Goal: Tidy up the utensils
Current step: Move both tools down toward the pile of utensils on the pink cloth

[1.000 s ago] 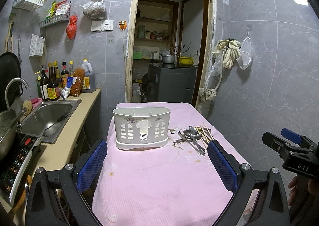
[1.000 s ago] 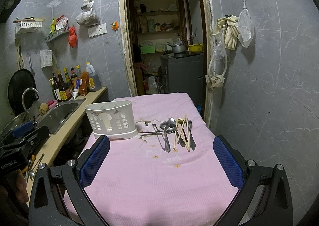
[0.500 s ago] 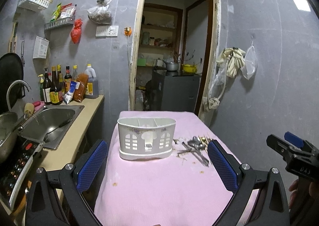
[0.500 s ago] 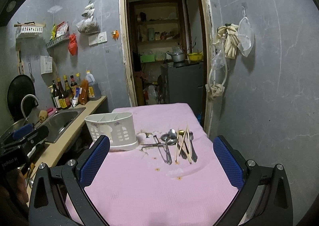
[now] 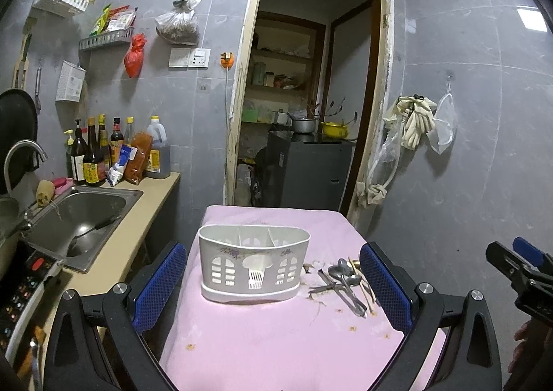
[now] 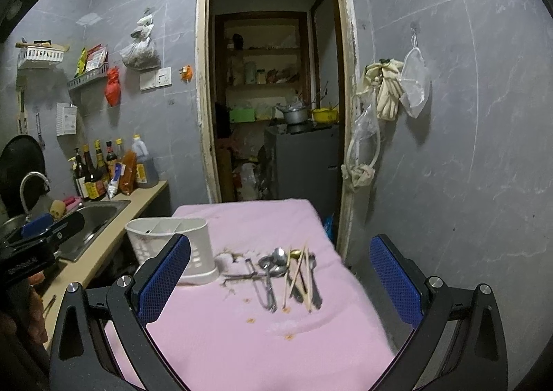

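A white plastic utensil holder [image 5: 254,261] with several compartments stands on the pink tablecloth [image 5: 276,339]; it looks empty. To its right lies a loose pile of metal spoons [image 5: 342,275] and wooden chopsticks [image 6: 299,275]. My left gripper [image 5: 273,291] hovers open in front of the holder, well short of it. My right gripper [image 6: 280,284] is open too, held above the near half of the table and facing the spoons [image 6: 273,266]. The holder [image 6: 169,246] sits behind its left finger. Each gripper shows at the edge of the other's view.
A counter with a steel sink [image 5: 74,215] and sauce bottles [image 5: 100,156] runs along the left. A doorway [image 5: 304,97] opens behind the table onto a dark cabinet. A grey tiled wall with hanging gloves [image 5: 416,120] closes the right side. Small stains dot the cloth.
Both grippers have pitched upward and drawn back a little, so the table sits lower in both views. Holder and utensils have not moved. Both grippers stay open.
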